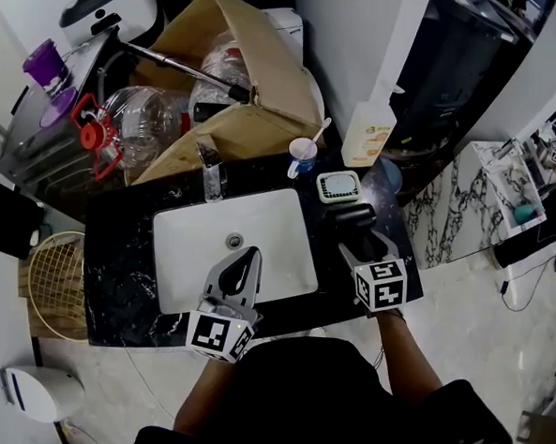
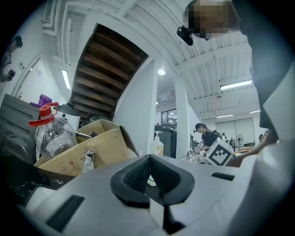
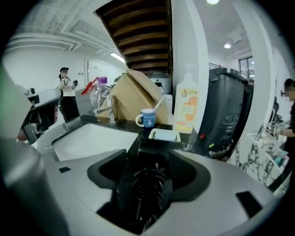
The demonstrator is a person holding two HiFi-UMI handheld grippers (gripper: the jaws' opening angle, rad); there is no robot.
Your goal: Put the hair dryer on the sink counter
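Hair dryer (image 1: 351,218) was clamped between the jaws of the right gripper (image 1: 359,249), at the sink counter (image 1: 124,282) just right of the basin (image 1: 259,229). It was probably aimed there to stay clear of the bowl. Contact with the counter was unclear. Left gripper (image 1: 247,260) hung over the basin, jaws together and empty.

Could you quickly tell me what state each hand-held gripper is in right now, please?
Left hand-held gripper: closed, holding nothing.
Right hand-held gripper: closed on the black hair dryer.
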